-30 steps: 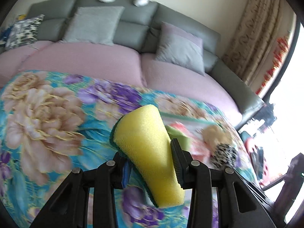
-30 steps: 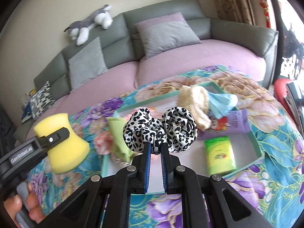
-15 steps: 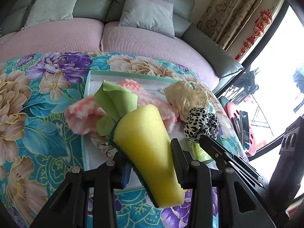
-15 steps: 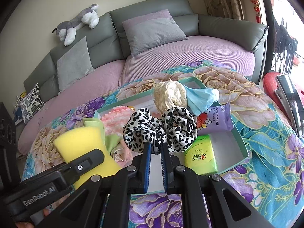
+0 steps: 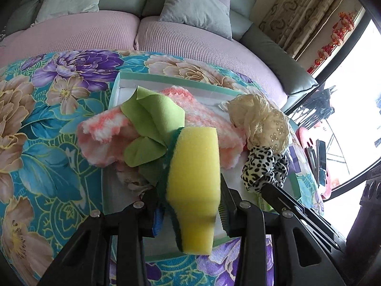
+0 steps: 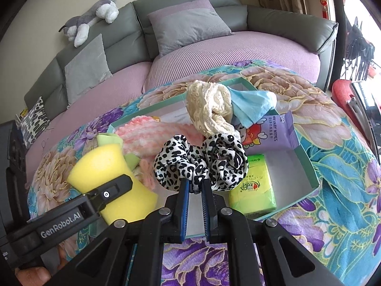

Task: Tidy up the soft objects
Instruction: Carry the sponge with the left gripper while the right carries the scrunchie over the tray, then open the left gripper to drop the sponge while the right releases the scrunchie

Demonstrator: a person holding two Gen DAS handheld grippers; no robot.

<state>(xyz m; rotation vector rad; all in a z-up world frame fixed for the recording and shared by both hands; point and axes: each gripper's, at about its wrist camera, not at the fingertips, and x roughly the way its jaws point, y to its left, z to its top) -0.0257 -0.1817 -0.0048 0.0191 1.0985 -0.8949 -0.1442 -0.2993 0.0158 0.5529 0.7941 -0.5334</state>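
Yellow sponge (image 5: 194, 190) with green scrub face, upright, pinched above the tray's (image 6: 309, 169) near-left corner. Leopard scrunchie (image 6: 202, 162), bunched, clamped above tray centre. Inside tray: pink fluffy cloth (image 5: 104, 138), green cloth (image 5: 154, 119), cream lace scrunchie (image 6: 209, 107).

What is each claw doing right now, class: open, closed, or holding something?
Left claw: closed on the sponge.
Right claw: closed on the scrunchie.
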